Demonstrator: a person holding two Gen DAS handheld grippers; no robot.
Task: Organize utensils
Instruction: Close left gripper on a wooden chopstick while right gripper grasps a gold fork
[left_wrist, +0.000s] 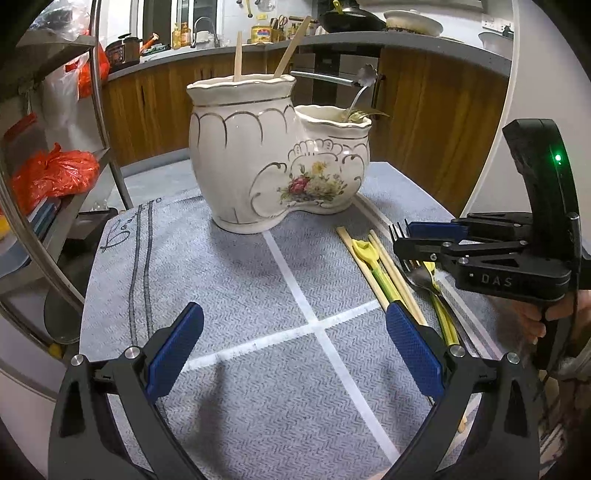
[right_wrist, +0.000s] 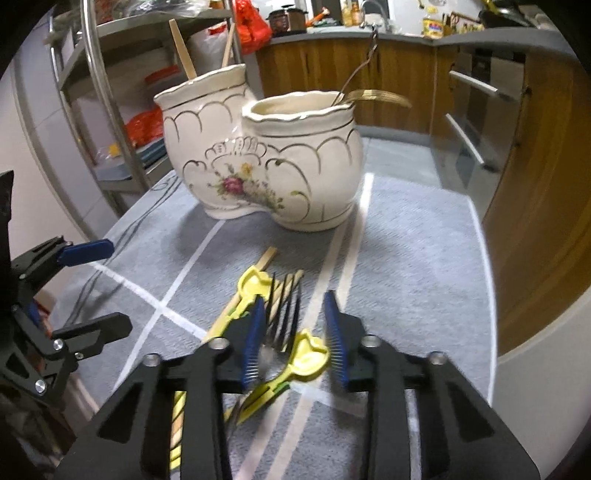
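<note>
Ceramic holder (left_wrist: 258, 155): white, gold-trimmed, floral motif, two joined compartments; stands upright on the grey mat (left_wrist: 229, 280) covering the table. Taller compartment holds two wooden sticks (left_wrist: 238, 55); lower compartment holds a metal spoon (left_wrist: 360, 92) and a gold-coloured utensil, leaning on the rim.

Loose utensils, on the mat in front of the holder's lower compartment: wooden chopsticks (left_wrist: 391, 266), two yellow plastic spoons (right_wrist: 308, 358), one metal fork (right_wrist: 286, 310), lying together in an overlapping heap.

Left gripper (left_wrist: 291, 354): jaws wide apart, nothing between them, over the white cross lines of the mat, in front of the holder's taller compartment.

Right gripper (right_wrist: 295, 332): pointing down over the heap, jaws partly closed; fork tines and a yellow spoon's bowl lie between them. Whether the pads press on either, cannot tell.
</note>
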